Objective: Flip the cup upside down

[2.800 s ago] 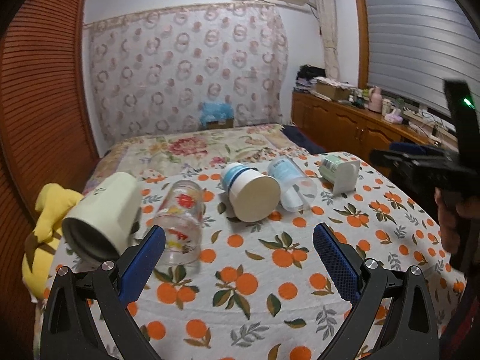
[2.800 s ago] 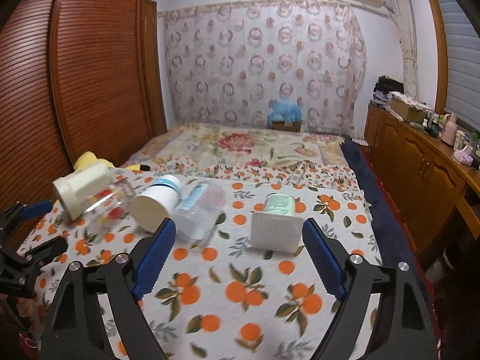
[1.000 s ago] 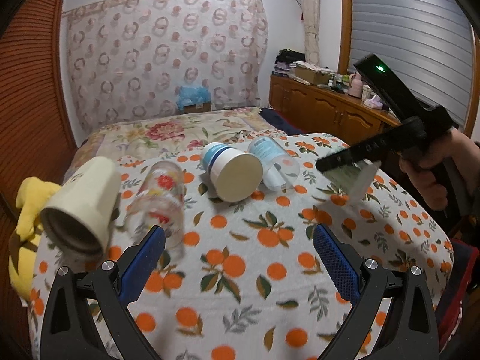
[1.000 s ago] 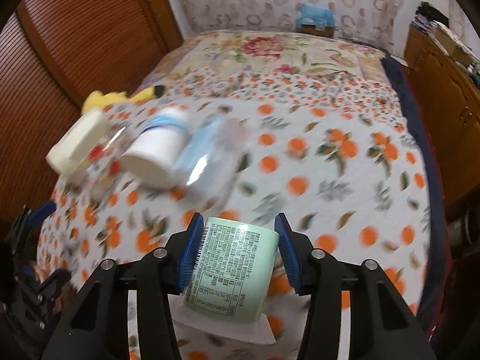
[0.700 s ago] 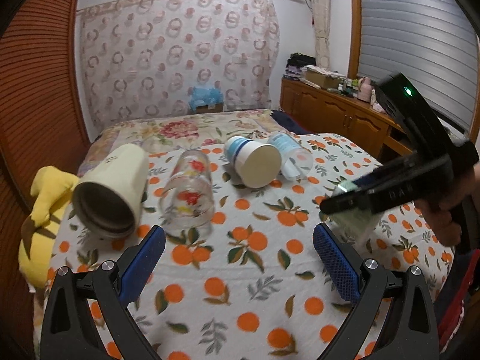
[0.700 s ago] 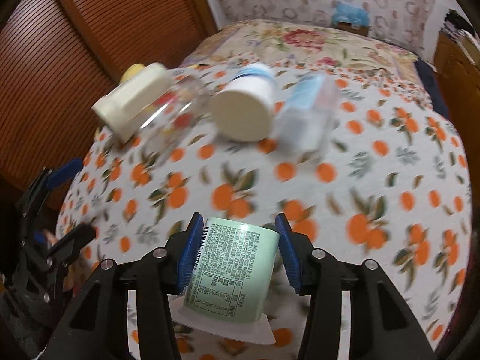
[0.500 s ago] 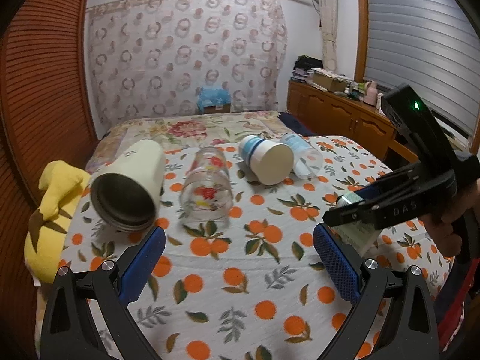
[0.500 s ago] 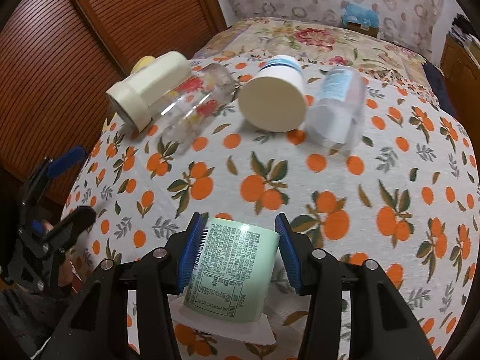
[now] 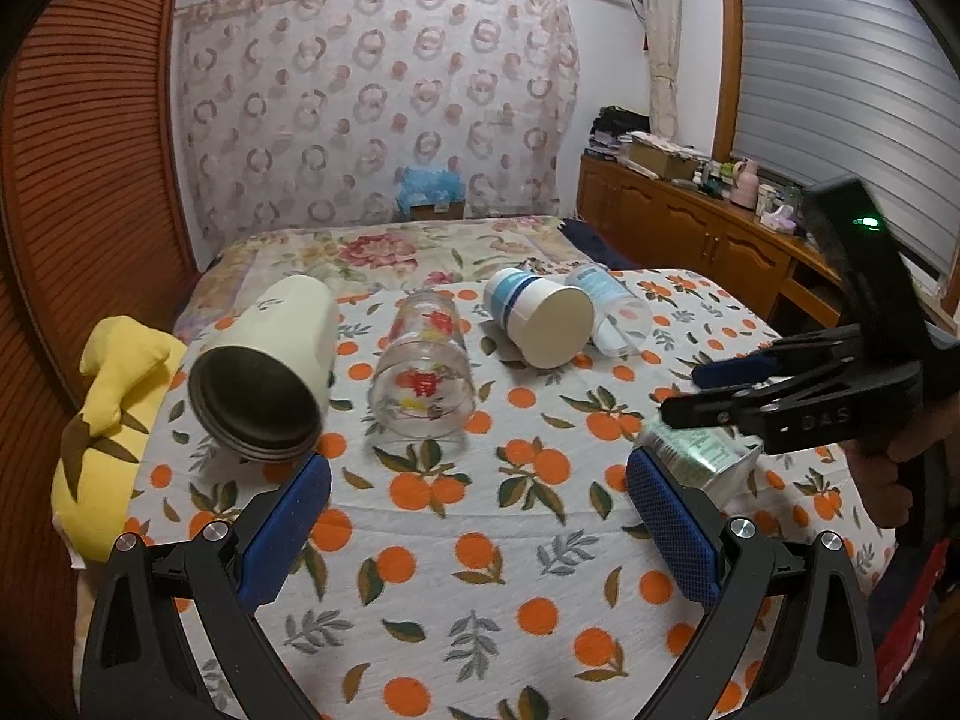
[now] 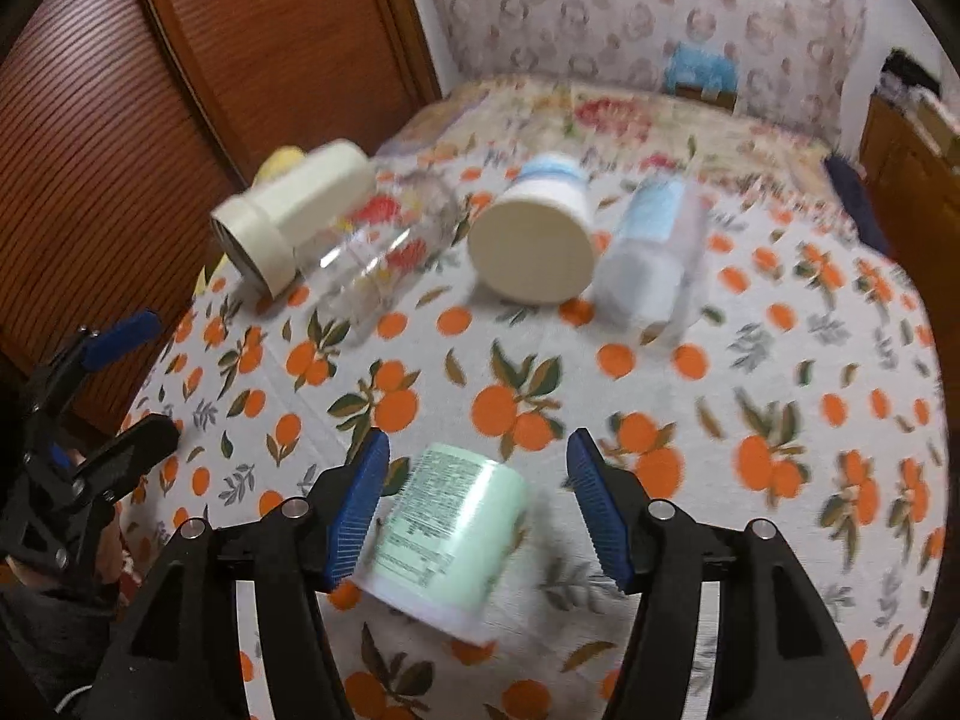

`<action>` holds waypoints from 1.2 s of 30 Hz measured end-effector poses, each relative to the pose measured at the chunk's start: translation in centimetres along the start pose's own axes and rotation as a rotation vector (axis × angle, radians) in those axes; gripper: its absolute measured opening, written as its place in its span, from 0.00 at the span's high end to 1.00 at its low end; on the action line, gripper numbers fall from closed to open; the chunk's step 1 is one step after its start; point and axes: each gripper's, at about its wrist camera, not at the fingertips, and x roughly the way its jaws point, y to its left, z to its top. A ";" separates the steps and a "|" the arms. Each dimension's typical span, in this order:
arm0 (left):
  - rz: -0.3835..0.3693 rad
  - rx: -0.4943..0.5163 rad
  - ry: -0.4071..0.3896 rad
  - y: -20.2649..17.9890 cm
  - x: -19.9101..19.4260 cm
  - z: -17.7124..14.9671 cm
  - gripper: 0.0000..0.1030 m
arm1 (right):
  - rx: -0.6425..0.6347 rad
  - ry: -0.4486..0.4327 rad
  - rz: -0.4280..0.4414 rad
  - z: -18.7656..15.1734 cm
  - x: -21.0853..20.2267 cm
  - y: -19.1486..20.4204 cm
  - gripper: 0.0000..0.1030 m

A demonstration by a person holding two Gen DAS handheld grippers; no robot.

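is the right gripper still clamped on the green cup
No, it is open. The right gripper has its jaws spread wide, with visible gaps either side of the green cup, which sits tilted, wide rim down, on the tablecloth.

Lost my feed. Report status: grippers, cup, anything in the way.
Right gripper open, straddling the green cup, which sits rim-down, tilted, on the tablecloth. Left gripper open, empty. Four other cups lie well beyond; nothing blocking.
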 end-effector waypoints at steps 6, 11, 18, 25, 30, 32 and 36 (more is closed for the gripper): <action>-0.043 -0.002 0.030 -1.9 1.0 1.1 0.08 | -0.013 -0.186 -0.115 -3.1 -4.4 -1.2 0.27; -0.098 -0.012 0.079 -3.9 2.5 2.1 0.08 | 0.023 -0.260 -0.148 -6.5 -5.9 -2.5 0.21; -0.133 -0.028 0.196 -6.6 5.6 3.2 0.17 | 0.068 -0.290 -0.159 -9.6 -5.6 -4.0 0.21; -0.170 -0.093 0.339 -7.7 9.1 3.2 0.23 | 0.083 -0.288 -0.133 -11.3 -4.6 -4.2 0.21; -0.182 -0.158 0.441 -7.6 10.9 3.1 0.27 | 0.086 -0.315 -0.135 -11.7 -5.0 -4.0 0.21; -0.178 -0.157 0.474 -7.9 11.3 3.2 0.28 | 0.089 -0.322 -0.135 -11.7 -5.1 -4.1 0.21; -0.183 -0.152 0.528 -8.7 11.8 3.3 0.31 | 0.102 -0.326 -0.128 -11.8 -5.2 -4.4 0.21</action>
